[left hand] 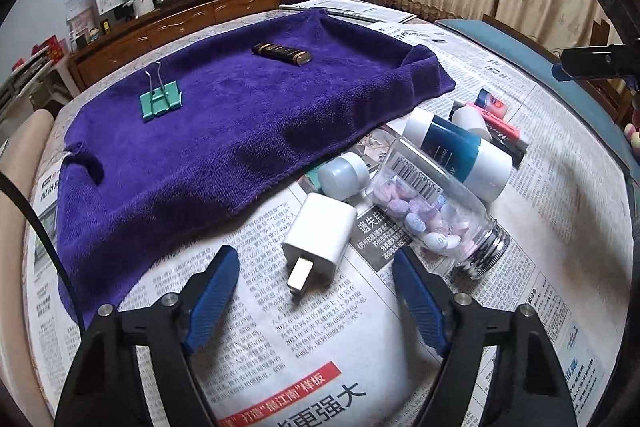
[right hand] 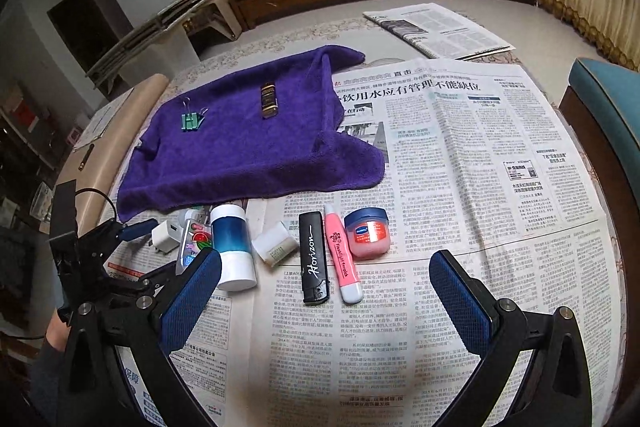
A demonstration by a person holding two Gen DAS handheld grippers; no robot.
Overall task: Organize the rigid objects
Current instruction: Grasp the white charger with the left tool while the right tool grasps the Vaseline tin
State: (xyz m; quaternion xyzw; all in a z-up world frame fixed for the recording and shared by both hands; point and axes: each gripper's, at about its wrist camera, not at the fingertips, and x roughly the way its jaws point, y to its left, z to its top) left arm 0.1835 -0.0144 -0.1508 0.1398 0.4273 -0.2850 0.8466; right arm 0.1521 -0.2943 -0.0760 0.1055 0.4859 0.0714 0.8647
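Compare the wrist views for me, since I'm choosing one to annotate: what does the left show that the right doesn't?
Only the left view shows the pill bottle's tablets and barcode.

Only the right view shows the black lighter, pink pen and red-lidded jar in full, plus the left gripper from outside.

Both show the purple towel carrying the green binder clip and dark lighter, the white charger, the blue-and-white bottle, and open jaws.
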